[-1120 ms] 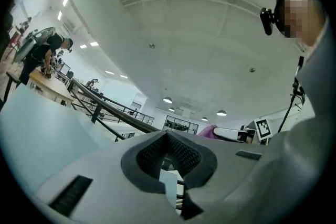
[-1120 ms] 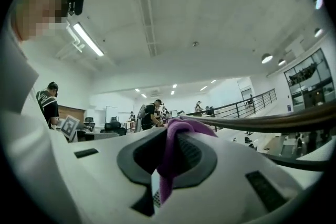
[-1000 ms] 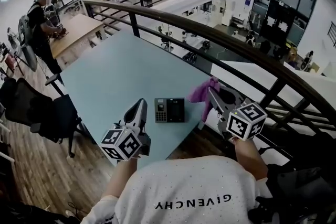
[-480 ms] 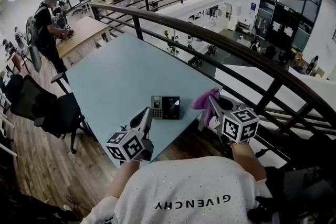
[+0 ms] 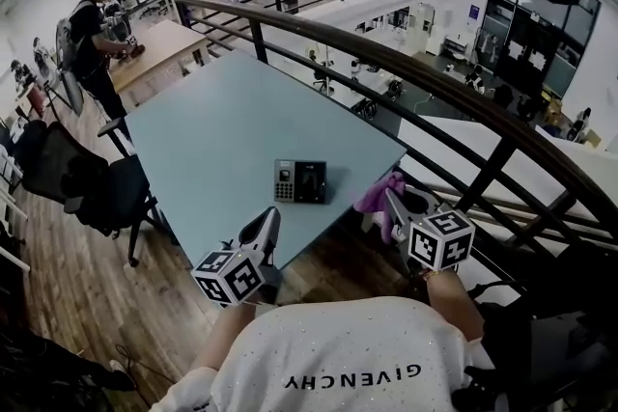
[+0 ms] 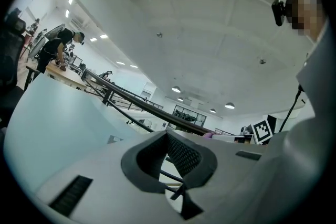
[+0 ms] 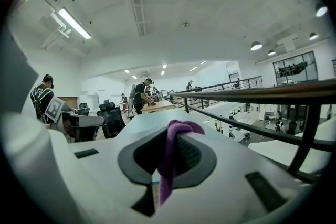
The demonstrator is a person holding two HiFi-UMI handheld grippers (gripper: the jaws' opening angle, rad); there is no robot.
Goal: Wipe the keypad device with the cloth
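The right gripper (image 5: 391, 200) pinches the purple cloth (image 5: 377, 195), a little to the right of the keypad device (image 5: 300, 181), which lies near the table (image 5: 212, 125) edge. The left gripper (image 5: 268, 223) is closed on nothing. I think wiping hasn't started. Next, bring the cloth onto the keypad device.

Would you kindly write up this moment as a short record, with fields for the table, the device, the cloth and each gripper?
surface: light blue table
keypad device: lies flat near the table's near edge, nothing touching it
cloth: purple, pinched in the right gripper's jaws, hanging apart from the device
left gripper: jaws together, nothing between them, at the table's near corner
right gripper: jaws shut on the cloth, beyond the table's right edge
wiping: not yet begun
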